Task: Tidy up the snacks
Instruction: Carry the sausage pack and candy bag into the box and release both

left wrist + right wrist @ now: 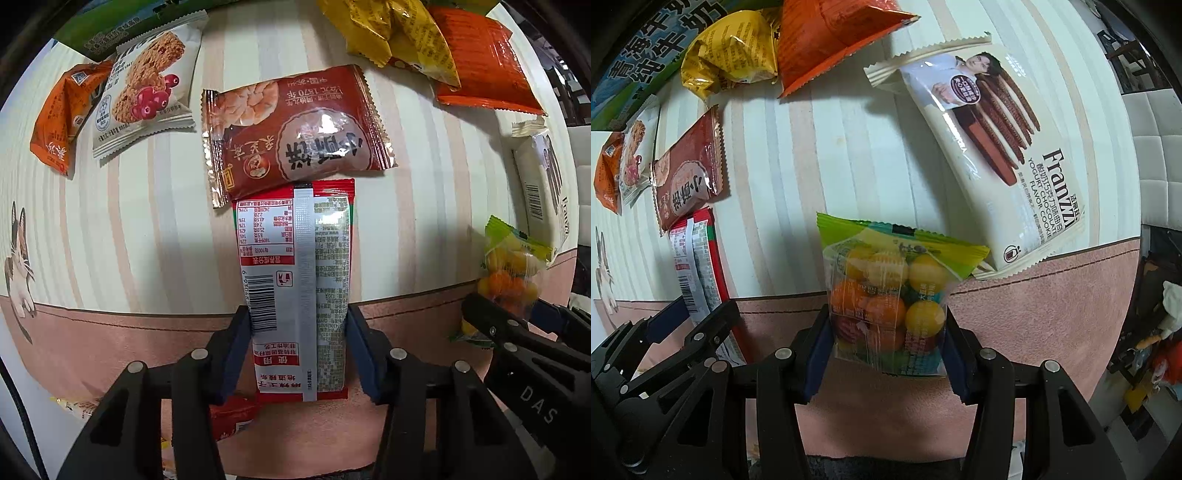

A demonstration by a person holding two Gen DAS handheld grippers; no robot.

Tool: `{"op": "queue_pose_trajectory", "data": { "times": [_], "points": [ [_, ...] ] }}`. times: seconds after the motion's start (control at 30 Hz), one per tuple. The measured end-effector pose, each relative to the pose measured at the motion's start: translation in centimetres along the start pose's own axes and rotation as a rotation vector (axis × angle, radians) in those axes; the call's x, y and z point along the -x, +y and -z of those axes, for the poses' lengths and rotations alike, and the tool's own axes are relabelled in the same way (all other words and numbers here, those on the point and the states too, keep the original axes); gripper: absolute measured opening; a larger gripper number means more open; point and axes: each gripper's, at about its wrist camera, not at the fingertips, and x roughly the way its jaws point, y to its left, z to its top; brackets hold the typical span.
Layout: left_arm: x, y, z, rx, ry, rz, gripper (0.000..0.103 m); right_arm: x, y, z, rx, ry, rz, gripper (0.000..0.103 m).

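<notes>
My left gripper (299, 325) is shut on a long red and white snack packet (295, 280), label side up, its far end touching a brown-red pastry packet (295, 129). My right gripper (886, 332) is shut on a clear bag of yellow and orange candy balls (886, 291) with a green top. The right gripper and its candy bag (509, 266) show at the right of the left wrist view. The left gripper and red packet (698, 266) show at the left of the right wrist view.
On the striped tablecloth (147, 221) lie an oat-cranberry bar (147, 88), an orange packet (62, 118), yellow bags (399, 33), an orange bag (480, 62) and a white Franzzi cookie pack (990, 147). A blue-green milk carton (646, 48) lies far left. The pink table border (1034, 314) is near.
</notes>
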Motion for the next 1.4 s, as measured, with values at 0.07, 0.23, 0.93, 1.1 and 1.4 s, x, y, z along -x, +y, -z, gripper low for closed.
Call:
{"op": "queue_pose_trajectory", "data": {
  "times": [0.07,0.23,0.93,1.1,1.4],
  "points": [
    [-0.1,0.4,0.4,-0.003,-0.002,0.001,0.045,0.1,0.1,0.2,0.008,-0.012,0.002,0.054],
    [1.1,0.8,0.8,-0.009,-0.011,0.015,0.042,0.3,0.4,1.4,0.014,-0.019,-0.028,0.053],
    [16.2,2.9,2.0,-0.018,-0.257,0.152,0.042,13.2,0.7,3.1,0.082,-0.213,-0.223,0.052],
    [21.1,4.0,-1.4,-0.008,-0.327,0.193,0.042,18.9,1.4,-0.1,0.086,-0.296,-0.290,0.052],
    [24.6,8.1,-13.0,0.039,-0.391,0.126,0.042,25.1,3.6,-12.3,0.111,-0.402,-0.218,0.052]
  ]
}}
